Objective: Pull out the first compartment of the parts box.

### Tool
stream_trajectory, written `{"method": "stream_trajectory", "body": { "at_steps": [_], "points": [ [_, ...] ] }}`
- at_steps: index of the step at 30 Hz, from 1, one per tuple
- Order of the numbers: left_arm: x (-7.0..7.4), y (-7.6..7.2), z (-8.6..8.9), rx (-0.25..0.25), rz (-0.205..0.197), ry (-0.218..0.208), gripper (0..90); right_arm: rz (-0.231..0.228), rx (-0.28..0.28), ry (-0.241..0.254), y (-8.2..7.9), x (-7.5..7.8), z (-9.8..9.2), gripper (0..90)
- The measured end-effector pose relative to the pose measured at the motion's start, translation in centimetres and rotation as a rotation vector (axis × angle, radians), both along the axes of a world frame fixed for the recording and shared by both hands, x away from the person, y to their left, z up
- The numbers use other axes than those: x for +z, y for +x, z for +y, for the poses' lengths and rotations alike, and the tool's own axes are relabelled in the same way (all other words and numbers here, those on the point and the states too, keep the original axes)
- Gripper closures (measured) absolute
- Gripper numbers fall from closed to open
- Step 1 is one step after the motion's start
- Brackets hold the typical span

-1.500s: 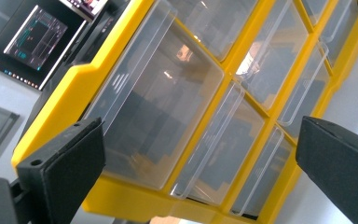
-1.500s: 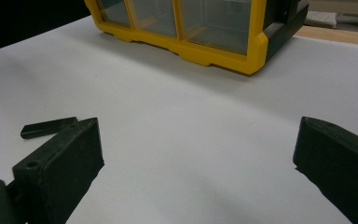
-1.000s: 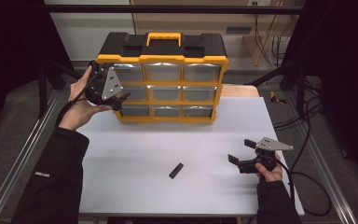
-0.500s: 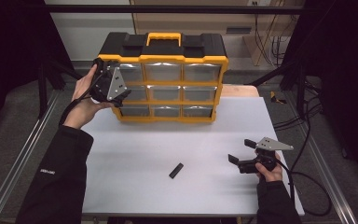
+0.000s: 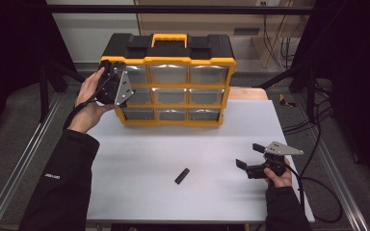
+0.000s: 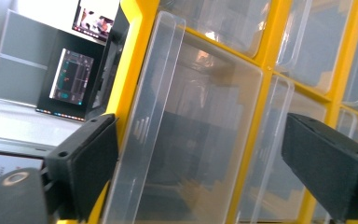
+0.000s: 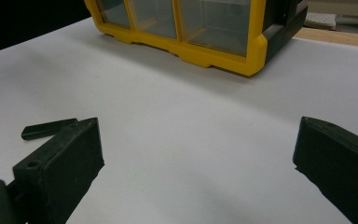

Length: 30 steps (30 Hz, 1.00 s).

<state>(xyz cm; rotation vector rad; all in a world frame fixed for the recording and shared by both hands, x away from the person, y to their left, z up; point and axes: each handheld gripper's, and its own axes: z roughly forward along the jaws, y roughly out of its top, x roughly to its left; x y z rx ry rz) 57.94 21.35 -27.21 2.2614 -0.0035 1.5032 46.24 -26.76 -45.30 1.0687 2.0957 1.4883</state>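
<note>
The left gripper (image 5: 120, 89) is held at the yellow drawer box (image 5: 183, 62), by the table's (image 5: 139, 154) back edge. Its jaws are wide and have just been closing around a clear drawer (image 6: 186, 140), not pressed on. The right gripper (image 5: 250, 161) is kept wide near the right edge.

Laboratory recording bay: metal rails (image 5: 24, 159) flank the white table (image 5: 139, 159); monitors (image 6: 72, 77) behind it, cables (image 5: 313, 130) beside.

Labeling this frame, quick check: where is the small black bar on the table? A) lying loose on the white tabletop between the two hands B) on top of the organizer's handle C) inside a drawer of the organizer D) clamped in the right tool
A: the small black bar lies flat on the white tabletop, apart from the right tool and in front of the yellow organizer.
</note>
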Motion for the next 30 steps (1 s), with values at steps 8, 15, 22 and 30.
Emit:
{"method": "stream_trajectory", "body": {
  "at_steps": [8, 15, 22, 30],
  "points": [
    [0.05, -0.17, 0.07, 0.004, -0.045, 0.053, 21.7, 0.001, 0.0, 0.0, -0.01, -0.02, 0.03, 1.8],
    [0.08, -0.29, 0.14, 0.008, -0.089, 0.091, 30.4, 0.001, -0.001, 0.0, -0.01, 0.0, 0.02, 1.8],
    [0.06, -0.36, 0.13, 0.014, -0.121, 0.117, 38.3, -0.003, -0.002, -0.002, -0.01, 0.0, 0.02, 1.9],
    [-0.04, -0.42, 0.16, 0.016, -0.172, 0.146, 47.0, -0.005, -0.004, -0.003, 0.0, -0.01, 0.02, 1.9]
  ]
}}
